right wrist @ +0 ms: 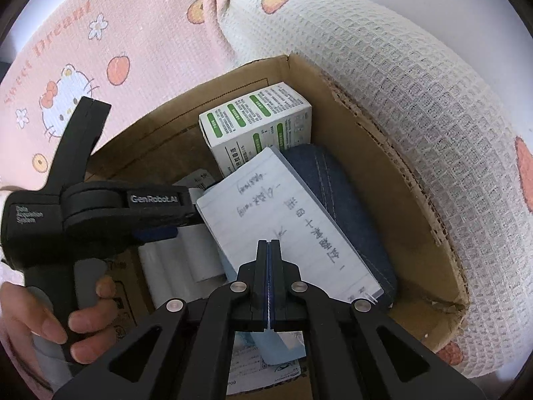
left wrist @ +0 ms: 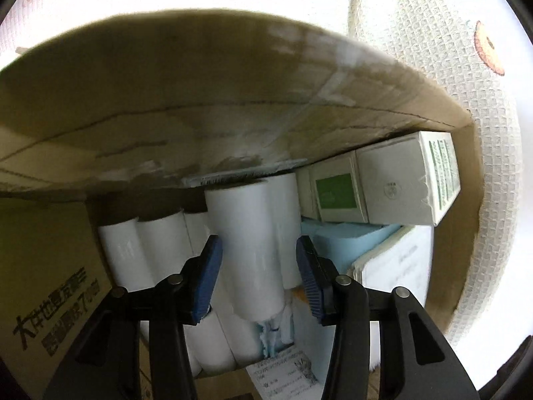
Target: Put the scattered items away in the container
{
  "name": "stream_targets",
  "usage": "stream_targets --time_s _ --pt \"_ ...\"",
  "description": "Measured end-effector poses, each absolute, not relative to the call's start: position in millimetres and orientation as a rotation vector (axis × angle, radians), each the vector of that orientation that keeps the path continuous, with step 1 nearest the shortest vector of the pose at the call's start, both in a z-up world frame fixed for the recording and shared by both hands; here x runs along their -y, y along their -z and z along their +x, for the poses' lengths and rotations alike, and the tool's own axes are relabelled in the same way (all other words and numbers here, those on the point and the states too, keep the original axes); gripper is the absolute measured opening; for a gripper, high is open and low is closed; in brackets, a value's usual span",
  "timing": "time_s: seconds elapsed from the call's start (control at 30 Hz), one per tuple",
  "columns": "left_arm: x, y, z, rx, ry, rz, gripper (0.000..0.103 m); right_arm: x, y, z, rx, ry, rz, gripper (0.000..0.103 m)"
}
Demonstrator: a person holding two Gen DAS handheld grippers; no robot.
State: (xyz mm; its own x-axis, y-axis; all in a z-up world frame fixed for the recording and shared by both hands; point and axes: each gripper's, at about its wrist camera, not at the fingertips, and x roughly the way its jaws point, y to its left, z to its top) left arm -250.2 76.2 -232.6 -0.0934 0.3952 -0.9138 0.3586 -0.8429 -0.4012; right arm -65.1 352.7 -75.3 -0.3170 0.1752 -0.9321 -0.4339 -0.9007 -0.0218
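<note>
Nearest to us, our left gripper (left wrist: 256, 280) reaches down into the cardboard box (left wrist: 466, 233), its 2 blue pads (left wrist: 308, 283) standing apart on either side of a white roll (left wrist: 250, 250); the pads look clear of its sides, so the roll sits between them unclamped, leaning over the other white rolls (left wrist: 146, 250) packed along the box's left side. Our right gripper (right wrist: 269, 266) hangs above the same box with its jaws pressed together and nothing between them. In the right wrist view a hand (right wrist: 50, 320) grips the left gripper's black handle. Just past the right fingertips lies a lined notepad (right wrist: 286, 220) with handwriting, resting on a dark denim pouch (right wrist: 339, 193). Behind them a white and green carton (right wrist: 256, 120) stands against the far wall. Beyond the box we see a pink printed blanket (right wrist: 133, 26) and a white waffle-weave blanket (right wrist: 399, 83).
</note>
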Motion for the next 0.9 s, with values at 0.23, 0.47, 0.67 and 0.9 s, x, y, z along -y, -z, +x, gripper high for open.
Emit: stream_targets --time_s 0.23,0.47,0.67,0.9 --pt "-69.2 232.1 -238.8 0.920 -2.086 -2.071 0.047 -344.2 72.7 -65.5 -0.326 -2.260 -1.546 0.000" --pt "-66.1 234.2 -231.9 0.883 -2.135 -2.062 0.021 -332.7 68.9 -71.9 -0.273 -2.290 -1.556 0.000" --pt "-53.9 232.5 -229.4 0.927 -2.080 -2.072 0.025 -324.7 68.2 -70.7 -0.277 -2.296 -1.563 0.000" --pt "-55.8 169.2 -211.9 0.592 -2.326 -1.871 0.057 -305.4 50.8 -61.8 -0.254 -2.326 -1.548 0.000"
